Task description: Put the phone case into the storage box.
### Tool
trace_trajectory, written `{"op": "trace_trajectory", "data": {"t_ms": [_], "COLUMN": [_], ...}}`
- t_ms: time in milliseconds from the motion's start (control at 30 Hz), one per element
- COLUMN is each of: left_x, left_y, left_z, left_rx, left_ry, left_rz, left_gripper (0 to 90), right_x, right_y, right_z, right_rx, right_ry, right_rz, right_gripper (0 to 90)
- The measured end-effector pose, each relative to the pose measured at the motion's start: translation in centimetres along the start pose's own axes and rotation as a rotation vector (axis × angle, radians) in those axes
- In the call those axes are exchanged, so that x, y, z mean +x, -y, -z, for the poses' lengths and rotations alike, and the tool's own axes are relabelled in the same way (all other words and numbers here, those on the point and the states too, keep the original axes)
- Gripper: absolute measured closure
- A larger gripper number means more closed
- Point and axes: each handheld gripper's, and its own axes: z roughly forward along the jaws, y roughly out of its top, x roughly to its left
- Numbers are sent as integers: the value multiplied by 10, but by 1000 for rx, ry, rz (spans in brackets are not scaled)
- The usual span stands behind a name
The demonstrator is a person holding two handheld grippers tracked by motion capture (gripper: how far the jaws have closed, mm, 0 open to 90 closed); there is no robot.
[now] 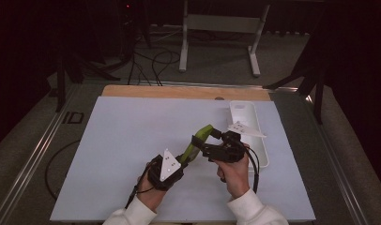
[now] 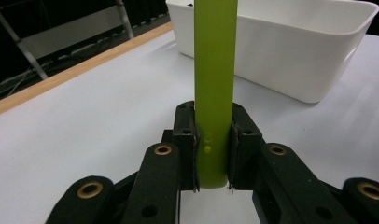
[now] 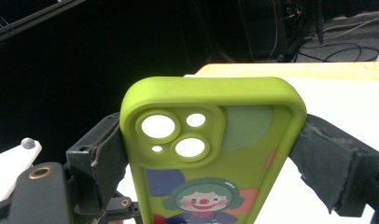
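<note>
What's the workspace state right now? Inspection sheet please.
Surface: white table top, wooden strip along its far edge.
Job's things: green phone case held off the table between both grippers; white bin at right.
Clutter: nothing seen.
Grippers: left gripper shut on the case's thin edge; right gripper spans its width, pads against both sides.
Cables: gripper leads by the wrists; loose cables on the floor beyond.
Surroundings: dark room, white frame legs behind.

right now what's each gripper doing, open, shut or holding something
left gripper: shut on the thin edge of the green rubbery phone case.
right gripper: shut across the case's width.
</note>
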Motion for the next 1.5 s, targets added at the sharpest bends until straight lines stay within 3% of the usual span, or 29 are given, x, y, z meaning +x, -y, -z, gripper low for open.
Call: {"op": "trace_trajectory", "data": {"t_ms": [333,600,733,933,1167,1233,1500], "left_x": [2,7,12,20,27,31,43], "left_y": [-1,-4,-5,-7,-9,-9,-10], "left_z": [1,1,2,6,9,10,19], "left_rx": [1,15,16,5,13,13,-20], "left_ry": [27,38,10,-5,-25,-7,-16], "left_rz": [13,46,79,101,101,104,132], "left_gripper": [747,523,330,168,58,2,0], "right_x": [-1,-1,-1,-2,-2,-2,-6], "right_y": [0,0,-1,-1,-3,-3,-6], "right_z": [0,-1,1,2,3,4,8], "right_rx": [2,-3,-5,-8,-15,-17,-15], "right_ry": [-8,1,9,12,18,20,35], "right_rz": [-9,-7,-4,-5,-5,-4,-3], "right_gripper": [160,160,160,160,160,160,159]}}
